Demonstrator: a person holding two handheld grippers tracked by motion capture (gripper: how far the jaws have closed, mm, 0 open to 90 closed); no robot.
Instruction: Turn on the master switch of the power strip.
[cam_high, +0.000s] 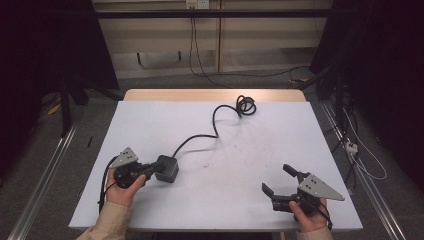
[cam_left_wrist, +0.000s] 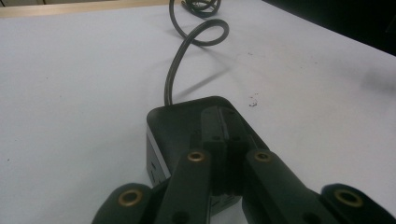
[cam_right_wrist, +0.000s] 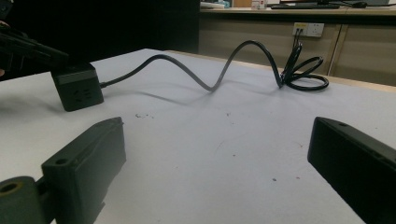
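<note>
High view: one black power cube (cam_high: 167, 168) sits on the white tabletop (cam_high: 260, 150), directly ahead of the left tool (cam_high: 148, 171), whose tips reach onto its near upper edge. One black cord (cam_high: 200, 137) runs from the cube's far side, away from that tool, toward a coil (cam_high: 246, 105) near the tabletop's far edge; that is the long axis of the piece. The right tool (cam_high: 281, 181) lies well apart from the cube, so the left hand (cam_high: 120, 192) is plainly the nearer; the right hand (cam_high: 307, 215) holds its tool over bare tabletop.

Left gripper view: the left tool's jaws are clenched together, pressed flat on top of the cube (cam_left_wrist: 187, 126) rather than spanning its sides. The cord (cam_left_wrist: 175, 70) leaves the cube's far face and curls onward, straight ahead of the tool.

Right gripper view: the right tool's jaws stand wide apart, released, with nothing between them. The cube (cam_right_wrist: 78, 87) lies ahead and far to the left of this tool, and the cord (cam_right_wrist: 219, 74) arcs rightward to the coil (cam_right_wrist: 303, 72). Count: one cube, one cord, two tools.
</note>
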